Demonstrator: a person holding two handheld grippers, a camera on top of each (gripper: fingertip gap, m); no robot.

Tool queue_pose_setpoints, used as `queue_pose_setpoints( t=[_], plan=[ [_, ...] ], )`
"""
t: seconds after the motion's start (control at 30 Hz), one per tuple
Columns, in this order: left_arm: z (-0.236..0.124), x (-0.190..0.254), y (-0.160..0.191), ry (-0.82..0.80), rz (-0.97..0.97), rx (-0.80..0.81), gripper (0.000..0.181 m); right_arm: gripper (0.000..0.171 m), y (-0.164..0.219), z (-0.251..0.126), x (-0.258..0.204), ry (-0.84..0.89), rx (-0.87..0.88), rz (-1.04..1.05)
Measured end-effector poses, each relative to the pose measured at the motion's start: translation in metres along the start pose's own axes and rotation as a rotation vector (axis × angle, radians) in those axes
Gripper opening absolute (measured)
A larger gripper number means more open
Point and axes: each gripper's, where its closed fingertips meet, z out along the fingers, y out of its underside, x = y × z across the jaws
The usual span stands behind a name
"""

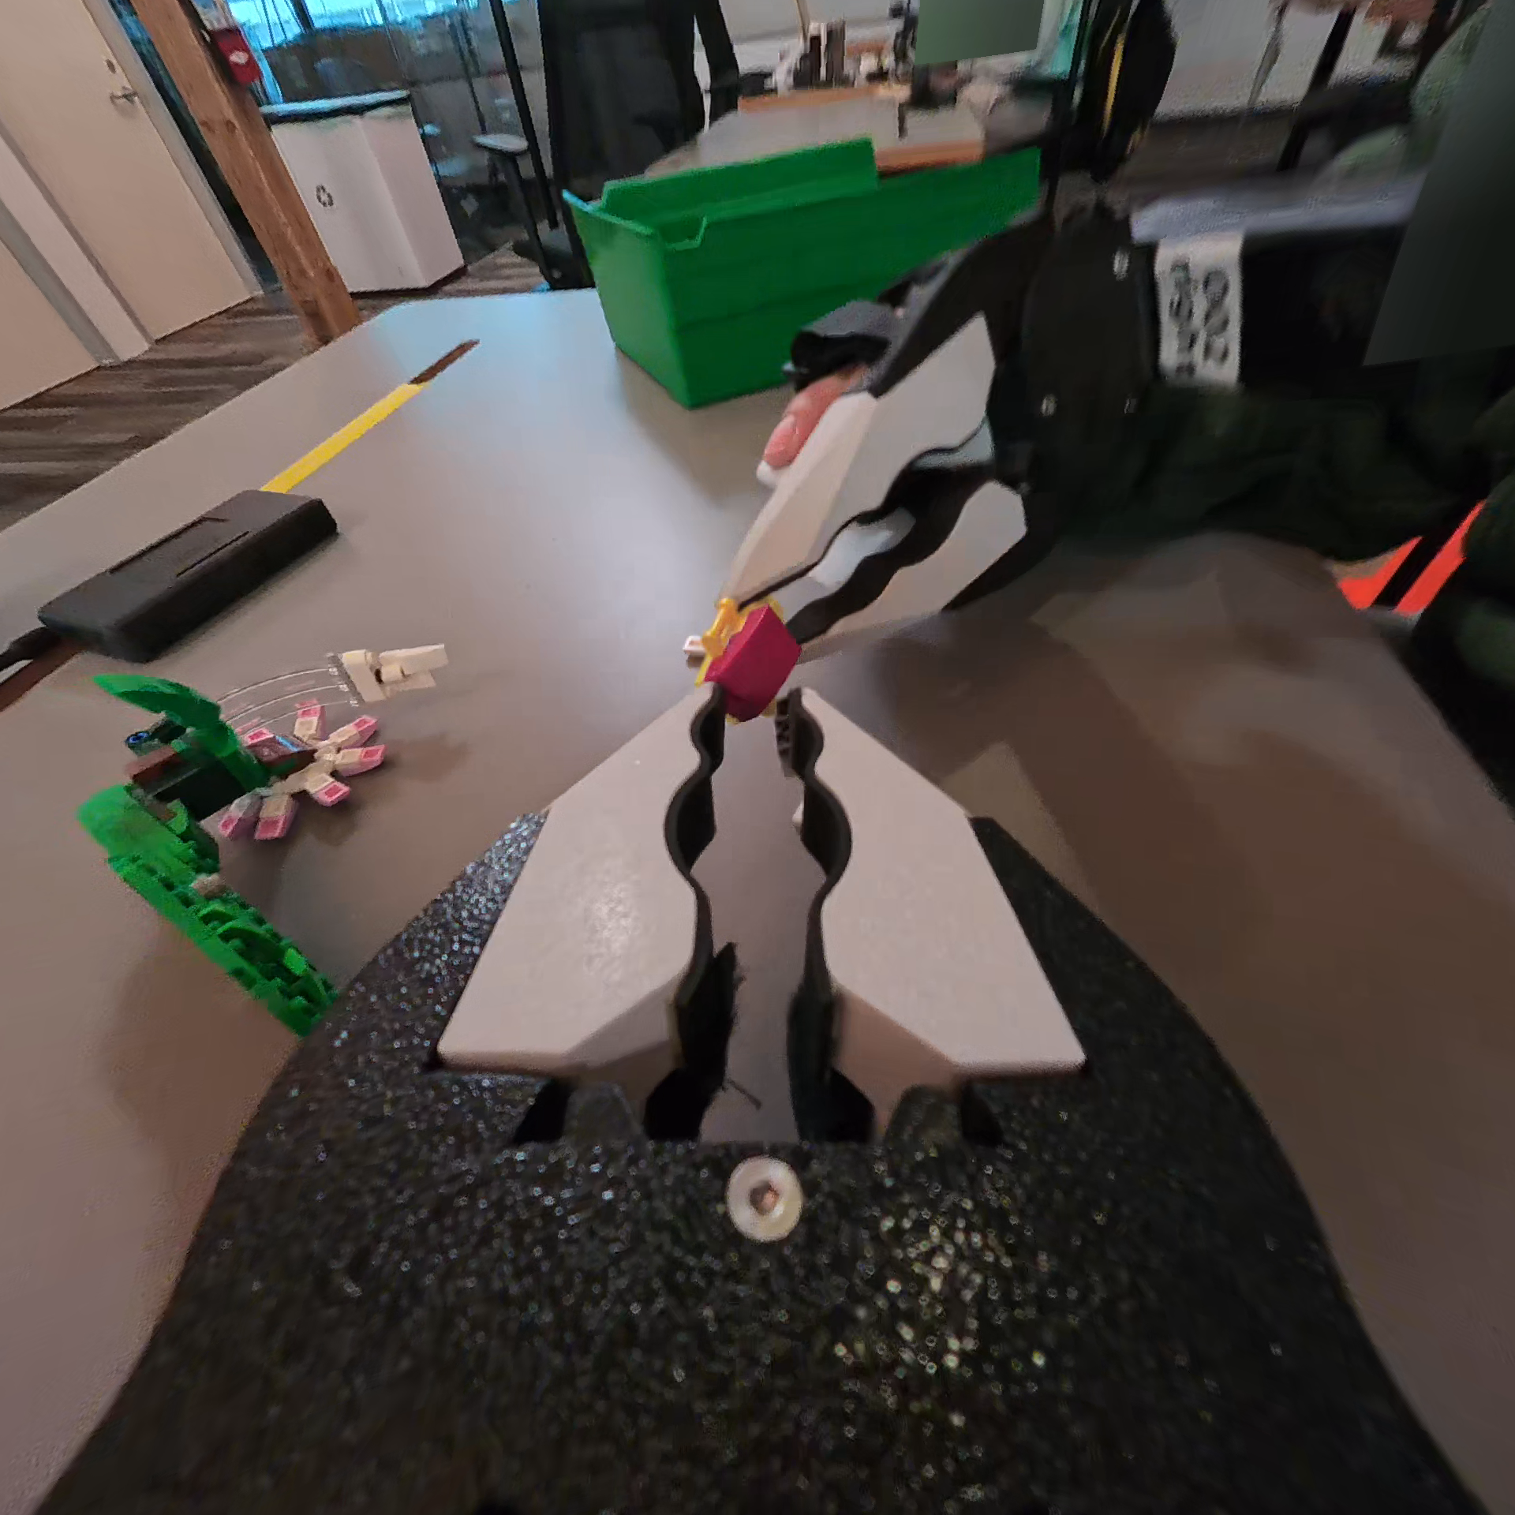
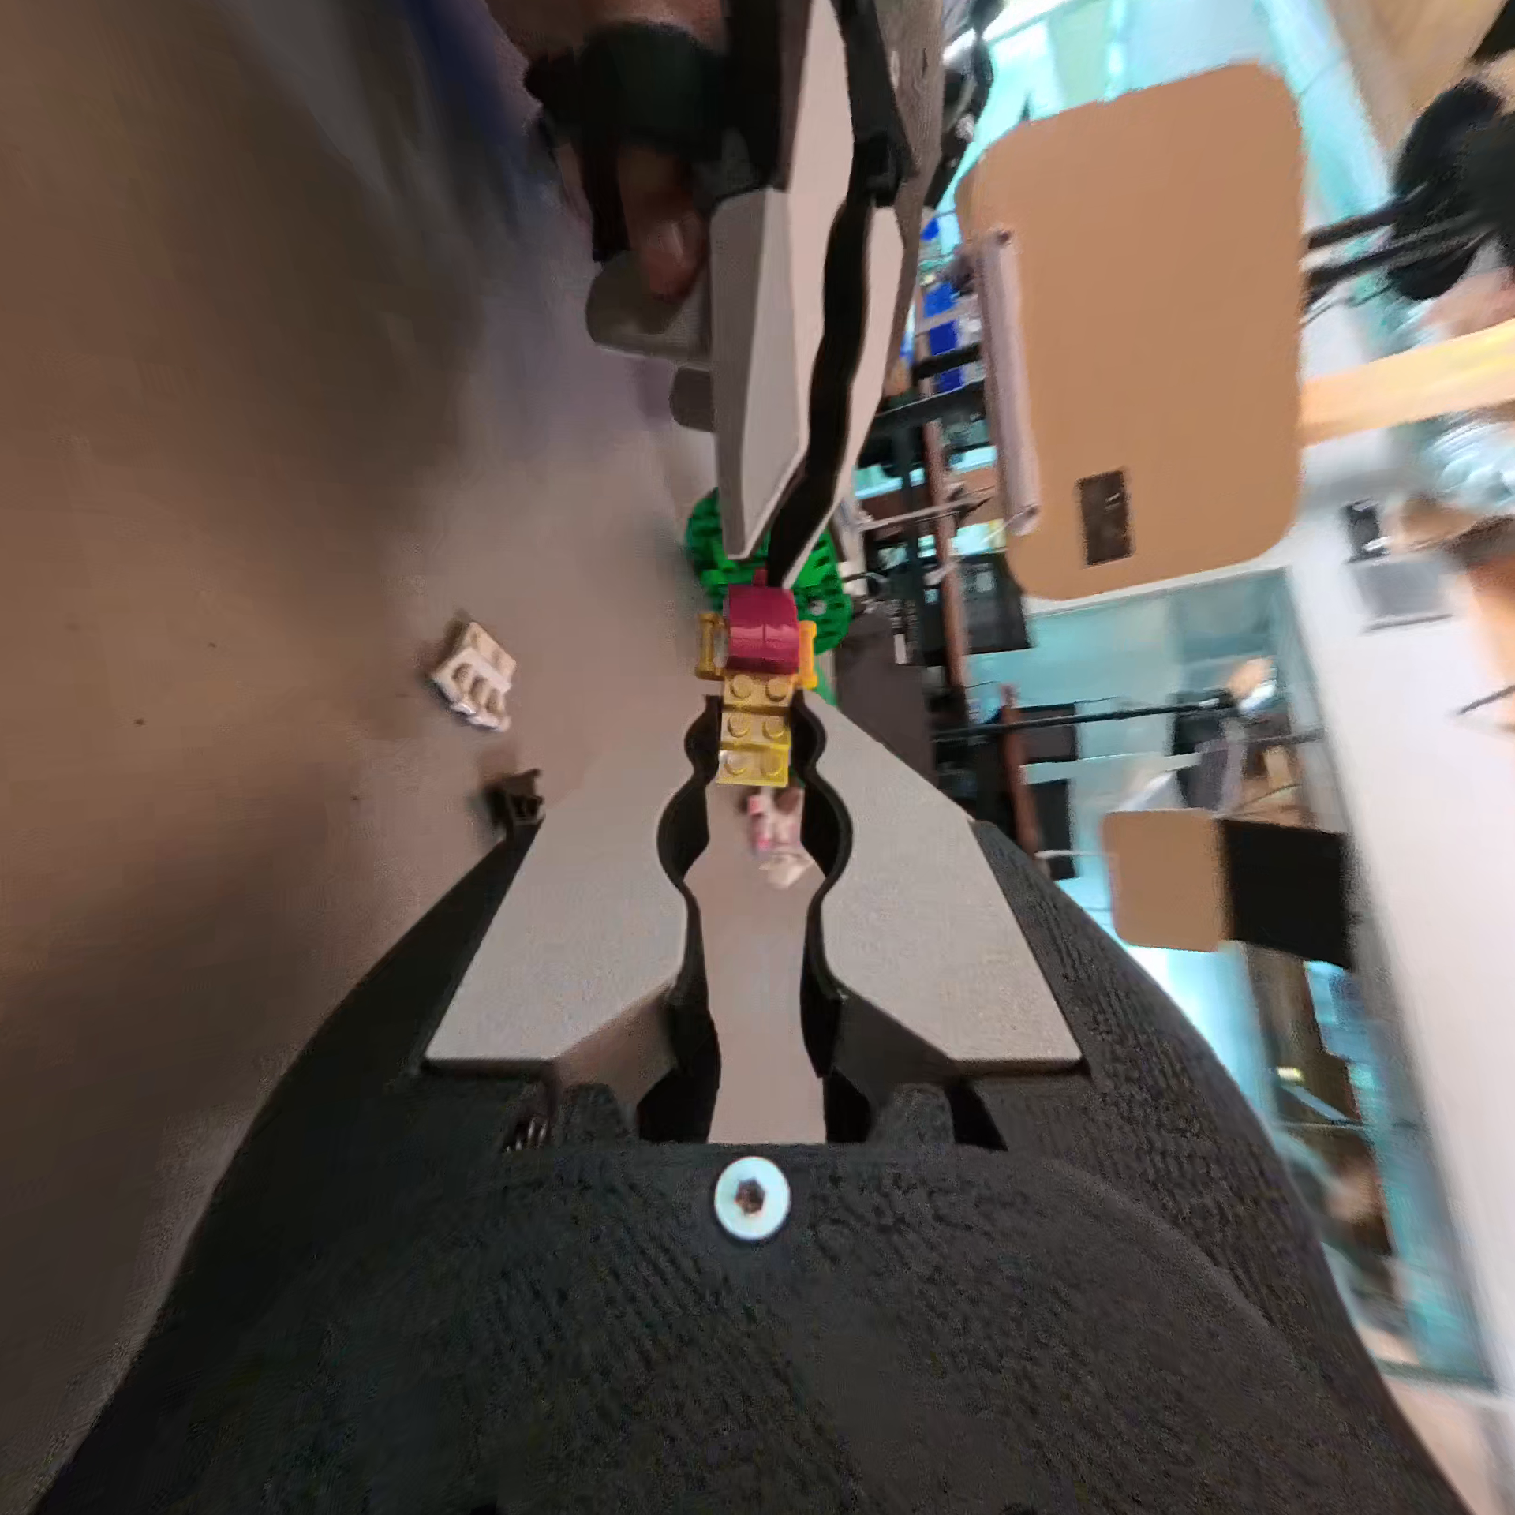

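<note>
1. Both grippers meet above the worktop [image 1: 533, 508] at a small brick piece [image 1: 750, 660].
2. Right gripper [image 2: 754, 738] jaws clench its yellow end; left gripper [image 1: 750, 709] jaws pinch the magenta end.
3. Light, rigid, likely snaps apart.

The left gripper [image 1: 752, 707] and the right gripper [image 2: 754, 742] met tip to tip, fingers nearly closed. The right one was turned sideways. A person's fingertips [image 1: 807, 422] showed behind the right gripper's body, wrapped around its handle.
</note>
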Motion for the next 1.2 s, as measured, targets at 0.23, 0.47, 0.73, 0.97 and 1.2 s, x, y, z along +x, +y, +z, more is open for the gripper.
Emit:
queue_pose_setpoints(
  t=[0.23, 0.47, 0.73, 0.97, 1.2],
  plan=[
    [-0.012, 0.000, -0.023, 0.049, -0.105, 0.158, 0.010, 0.015, -0.014, -0.013, 0.026, 0.229, 0.041, -0.240],
    [-0.012, 0.008, -0.031, 0.100, -0.107, 0.204, 0.009, 0.015, -0.020, -0.016, 0.029, 0.275, 0.056, -0.298],
    [-0.013, 0.013, -0.037, 0.124, -0.114, 0.241, 0.005, 0.015, -0.025, -0.019, 0.031, 0.296, 0.084, -0.302],
    [-0.013, 0.013, -0.038, 0.075, -0.017, 0.233, 0.003, 0.015, -0.025, -0.020, 0.031, 0.295, 0.088, -0.287],
    [-0.009, 0.007, -0.031, -0.001, 0.059, 0.172, 0.003, 0.015, -0.014, -0.014, 0.023, 0.219, 0.055, -0.223]
  ],
)
